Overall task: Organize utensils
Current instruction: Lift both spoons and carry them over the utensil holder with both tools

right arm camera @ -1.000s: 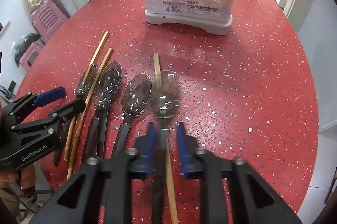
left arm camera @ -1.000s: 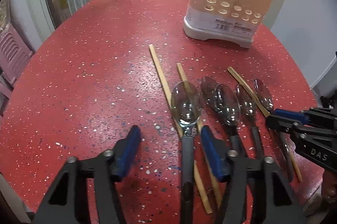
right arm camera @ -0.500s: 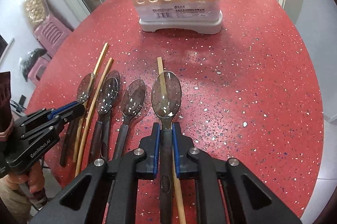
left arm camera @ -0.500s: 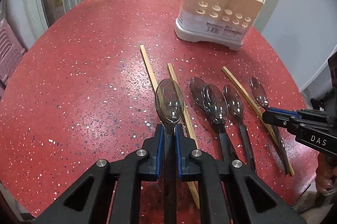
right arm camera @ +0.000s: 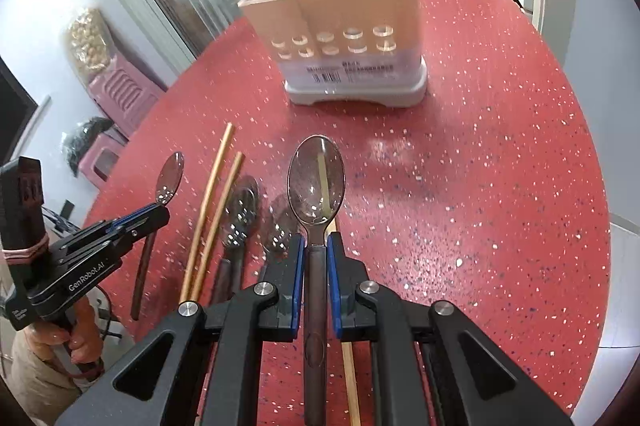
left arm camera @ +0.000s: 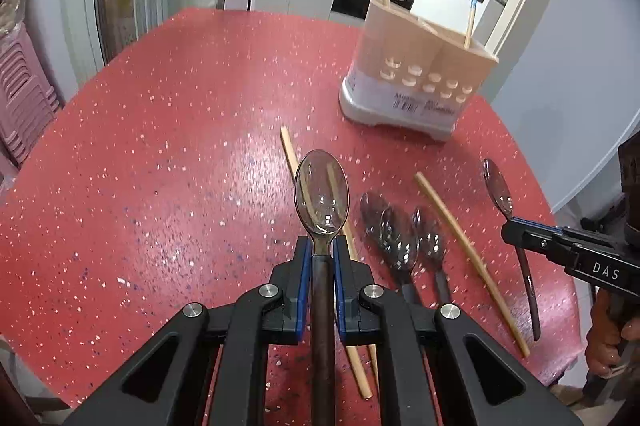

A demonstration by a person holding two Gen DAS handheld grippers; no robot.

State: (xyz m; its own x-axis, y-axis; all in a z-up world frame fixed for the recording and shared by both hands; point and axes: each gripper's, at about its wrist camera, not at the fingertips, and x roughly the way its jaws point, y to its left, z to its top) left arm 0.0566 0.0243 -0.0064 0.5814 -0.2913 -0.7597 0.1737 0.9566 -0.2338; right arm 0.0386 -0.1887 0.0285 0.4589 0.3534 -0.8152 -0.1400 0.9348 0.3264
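My left gripper [left arm camera: 320, 246] is shut on a clear smoky spoon [left arm camera: 322, 194] with a dark handle, lifted above the red table [left arm camera: 160, 154]. My right gripper [right arm camera: 315, 244] is shut on a second such spoon [right arm camera: 316, 180], also lifted. The other gripper shows in each view: the right gripper [left arm camera: 510, 230] holds its spoon [left arm camera: 497, 186], the left gripper [right arm camera: 162, 212] holds its own spoon [right arm camera: 170, 178]. The beige utensil holder [left arm camera: 420, 66] stands at the far side, also in the right wrist view [right arm camera: 344, 42], with a chopstick in each end compartment.
Three more spoons [left arm camera: 396, 238] and several wooden chopsticks [left arm camera: 460, 234] lie on the table below the grippers; they also show in the right wrist view [right arm camera: 240, 214]. Pink stools [right arm camera: 120, 94] stand beside the table. A kitchen counter is behind.
Both grippers closed on a spoon each and lifted them off the table. The left gripper was open a second ago. Both views have risen and tilted toward the holder.
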